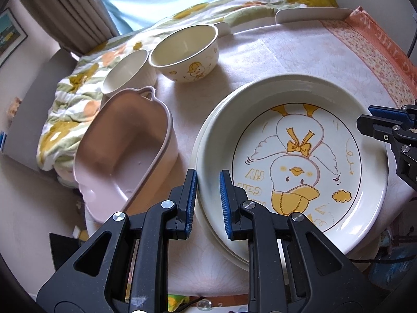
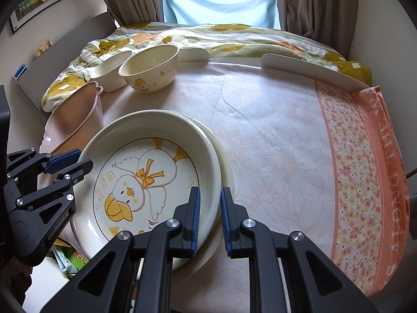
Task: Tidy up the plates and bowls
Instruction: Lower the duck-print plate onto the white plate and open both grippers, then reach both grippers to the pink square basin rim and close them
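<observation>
A cream plate with a yellow duck drawing (image 1: 299,156) (image 2: 146,180) lies on top of another cream plate (image 1: 208,224) (image 2: 224,161) on the table. My left gripper (image 1: 207,203) is partly open, its jaws astride the left rims of both plates. My right gripper (image 2: 210,219) is partly open astride the right rims. Each gripper shows in the other's view: the right one (image 1: 391,135), the left one (image 2: 52,172). A duck bowl (image 1: 186,52) (image 2: 149,69) and a plain white bowl (image 1: 127,71) (image 2: 110,70) stand at the far left.
A pink oblong dish with handles (image 1: 122,156) (image 2: 75,114) sits left of the plates at the table's edge. The table has a pale floral cloth (image 2: 273,143) with an orange border (image 2: 378,169). White rails (image 2: 310,71) line the far edge. A bed with a flowered quilt (image 2: 221,36) lies behind.
</observation>
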